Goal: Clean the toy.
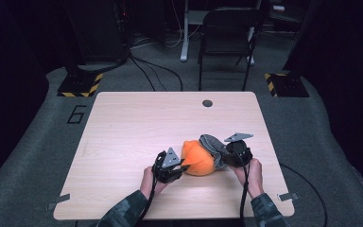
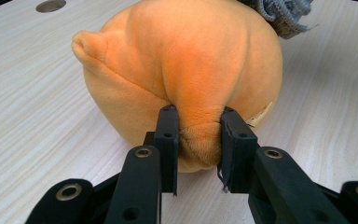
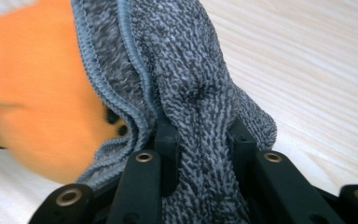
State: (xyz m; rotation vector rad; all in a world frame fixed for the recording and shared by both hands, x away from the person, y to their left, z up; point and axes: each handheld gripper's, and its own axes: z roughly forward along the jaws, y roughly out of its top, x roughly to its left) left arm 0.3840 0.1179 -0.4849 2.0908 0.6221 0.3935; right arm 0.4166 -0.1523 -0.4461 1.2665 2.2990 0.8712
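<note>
Round orange plush toy (image 1: 197,158) clamped by left gripper (image 1: 182,168); grey knitted sock (image 1: 212,147), pinched by right gripper (image 1: 224,158) at 3 o'clock, partly pulled on.

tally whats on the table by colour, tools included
orange: 1, the round orange plush toy
grey: 1, the grey knitted cloth draped on the toy
black: 2, the left tool shut on a fold of the toy, and the right tool shut on the cloth
total: 4
</note>
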